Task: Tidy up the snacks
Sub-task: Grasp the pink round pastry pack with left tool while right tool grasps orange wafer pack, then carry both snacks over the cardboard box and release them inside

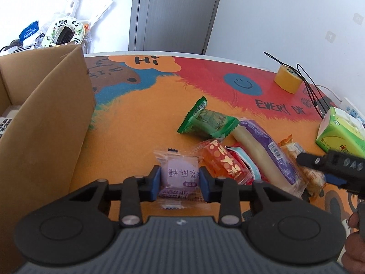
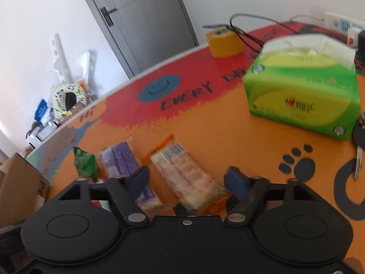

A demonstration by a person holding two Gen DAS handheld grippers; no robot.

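My left gripper point(image 1: 180, 180) is shut on a pale purple snack packet point(image 1: 180, 171) and holds it by its sides, just above the table. To its right lie an orange-red packet point(image 1: 222, 161), a long purple-and-cream packet point(image 1: 265, 153), a green packet point(image 1: 208, 119) and an orange cracker packet point(image 1: 313, 178). My right gripper point(image 2: 186, 181) is open, its jaws on either side of the orange cracker packet point(image 2: 186, 175) without touching it. It also shows in the left wrist view point(image 1: 319, 162). The purple packet point(image 2: 127, 162) and green packet point(image 2: 85, 163) lie to its left.
An open cardboard box point(image 1: 52, 118) stands at the left of the patterned table point(image 1: 136, 118). A green tissue box point(image 2: 301, 89), a yellow tape roll point(image 2: 224, 41), black cables point(image 2: 246, 29), a power strip point(image 2: 342, 22) and keys point(image 2: 359, 143) lie at the right.
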